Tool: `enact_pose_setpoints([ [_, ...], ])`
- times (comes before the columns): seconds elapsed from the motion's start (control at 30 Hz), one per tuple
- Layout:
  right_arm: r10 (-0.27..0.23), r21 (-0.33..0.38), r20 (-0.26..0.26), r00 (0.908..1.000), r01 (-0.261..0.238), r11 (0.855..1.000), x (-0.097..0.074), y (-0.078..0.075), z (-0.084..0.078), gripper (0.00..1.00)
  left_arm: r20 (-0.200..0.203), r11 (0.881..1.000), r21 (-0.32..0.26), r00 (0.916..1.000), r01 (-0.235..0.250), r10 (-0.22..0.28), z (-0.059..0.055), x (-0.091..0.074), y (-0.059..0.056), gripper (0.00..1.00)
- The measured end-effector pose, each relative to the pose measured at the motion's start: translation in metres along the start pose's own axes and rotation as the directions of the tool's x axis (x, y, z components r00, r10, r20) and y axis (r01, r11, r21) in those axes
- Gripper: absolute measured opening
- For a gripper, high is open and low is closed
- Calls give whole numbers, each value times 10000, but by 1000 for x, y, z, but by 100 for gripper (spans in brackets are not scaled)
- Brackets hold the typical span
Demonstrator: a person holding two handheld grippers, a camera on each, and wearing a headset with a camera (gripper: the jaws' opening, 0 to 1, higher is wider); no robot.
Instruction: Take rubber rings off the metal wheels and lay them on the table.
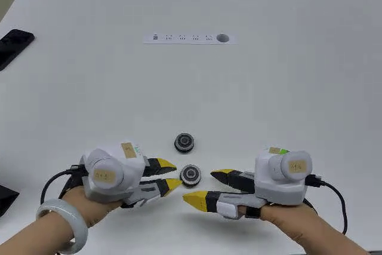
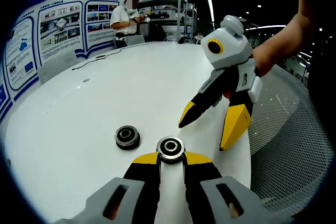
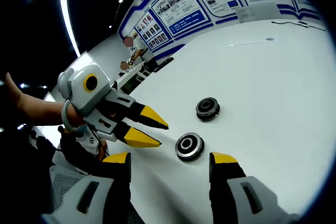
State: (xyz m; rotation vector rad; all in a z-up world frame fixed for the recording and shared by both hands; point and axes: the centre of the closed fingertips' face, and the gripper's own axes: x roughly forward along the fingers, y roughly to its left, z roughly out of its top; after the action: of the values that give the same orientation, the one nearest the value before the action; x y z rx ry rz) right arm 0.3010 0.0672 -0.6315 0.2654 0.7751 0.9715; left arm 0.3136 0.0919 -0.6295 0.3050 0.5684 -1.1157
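Head view: spotted the near wheel point(image 1: 190, 175) on the counter point(image 1: 268, 88), far wheel point(image 1: 184, 143) just beyond it. Left gripper point(image 1: 175, 174) and right gripper point(image 1: 200, 186) flanked it, both spread apart, holding nothing.

Left gripper view: had the near wheel point(image 2: 171, 148) right between the yellow tips, contact hard to call.

Right gripper view: same wheel point(image 3: 189, 146) just ahead of wide-open jaws.

Figured the rubber rings stretchy and grippy on heavy, roll-prone metal, so best pinched at the outer edge. Couldn't tell ring from metal.

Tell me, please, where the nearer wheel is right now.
Head view: the nearer wheel lies on the table between the left claw and right claw, below the other wheel.
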Motion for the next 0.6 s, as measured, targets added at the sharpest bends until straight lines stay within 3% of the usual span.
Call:
enact_pose_setpoints([
  [0.6,102,334,86,9999,-105,9994,4,-3,-1,60,-469,9984,462,9984,333,-311,1,20,-1,14],
])
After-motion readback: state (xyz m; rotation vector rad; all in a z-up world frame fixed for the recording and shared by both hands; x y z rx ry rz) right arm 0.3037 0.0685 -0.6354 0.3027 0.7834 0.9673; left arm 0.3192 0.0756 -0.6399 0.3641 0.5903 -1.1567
